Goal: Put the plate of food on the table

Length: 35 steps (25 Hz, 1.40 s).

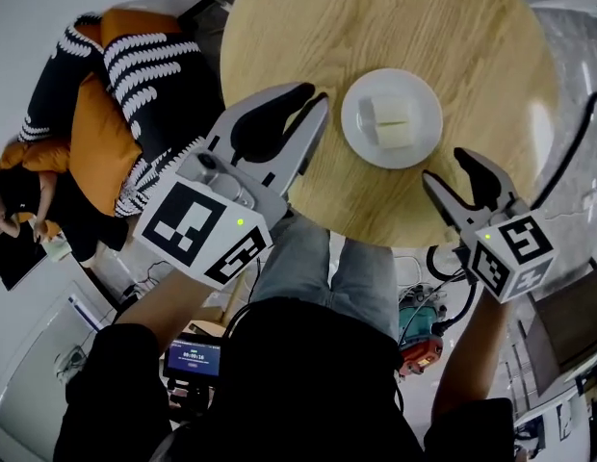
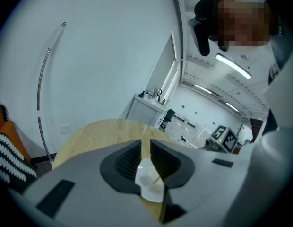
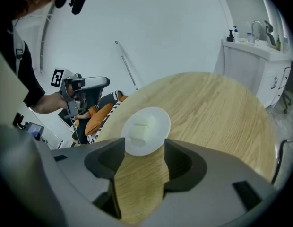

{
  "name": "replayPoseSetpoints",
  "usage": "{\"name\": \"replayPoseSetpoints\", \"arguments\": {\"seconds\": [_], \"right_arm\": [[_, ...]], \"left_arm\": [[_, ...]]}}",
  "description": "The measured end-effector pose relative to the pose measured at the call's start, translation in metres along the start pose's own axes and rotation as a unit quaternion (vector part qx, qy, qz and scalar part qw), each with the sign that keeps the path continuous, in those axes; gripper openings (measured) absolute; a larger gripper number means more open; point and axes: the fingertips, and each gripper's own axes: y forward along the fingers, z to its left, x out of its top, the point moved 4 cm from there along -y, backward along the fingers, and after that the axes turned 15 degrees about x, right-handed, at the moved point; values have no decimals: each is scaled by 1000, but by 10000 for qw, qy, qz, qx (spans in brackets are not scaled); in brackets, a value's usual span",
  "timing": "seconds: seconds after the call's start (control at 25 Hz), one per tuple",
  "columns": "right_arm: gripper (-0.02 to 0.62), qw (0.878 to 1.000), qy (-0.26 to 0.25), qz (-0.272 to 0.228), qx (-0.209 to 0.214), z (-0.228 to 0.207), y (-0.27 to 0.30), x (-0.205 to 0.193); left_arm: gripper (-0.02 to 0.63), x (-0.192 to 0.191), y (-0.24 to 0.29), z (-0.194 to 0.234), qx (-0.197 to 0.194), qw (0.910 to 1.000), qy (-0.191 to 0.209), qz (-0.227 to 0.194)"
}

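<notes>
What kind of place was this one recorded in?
Likely an office lounge or break area: a round wooden table, a white counter with a tap and bottles, and striped orange cushions nearby.

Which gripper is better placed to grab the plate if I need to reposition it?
Right, probably. The right gripper has its jaws wide apart, with the plate lined up just ahead between them. The left gripper has its jaws only narrowly apart and would have to open first.
</notes>
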Motion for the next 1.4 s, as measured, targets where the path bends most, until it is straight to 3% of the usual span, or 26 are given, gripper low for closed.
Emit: {"name": "replayPoseSetpoints", "arguments": {"seconds": [0.48, 0.64, 0.76, 0.92, 1.4], "right_arm": [[267, 9952, -565, -717, -356, 50, -50, 41], [226, 9911, -853, -893, -499, 69, -67, 56], [183, 9866, -1105, -1047, -587, 82, -79, 70], [8, 9802, -1233, -1273, -885, 104, -98, 80], [8, 9592, -1879, -1709, -1245, 164, -128, 116]], "left_arm": [[66, 50, -43, -32, -148, 9984, 164, -520], [66, 71, -59, -41, -189, 9964, 247, -785], [66, 84, -71, -46, -188, 9944, 279, -1006], [66, 95, -94, -55, -212, 9931, 292, -1117], [66, 145, -142, -73, -472, 9813, 524, -1790]]}}
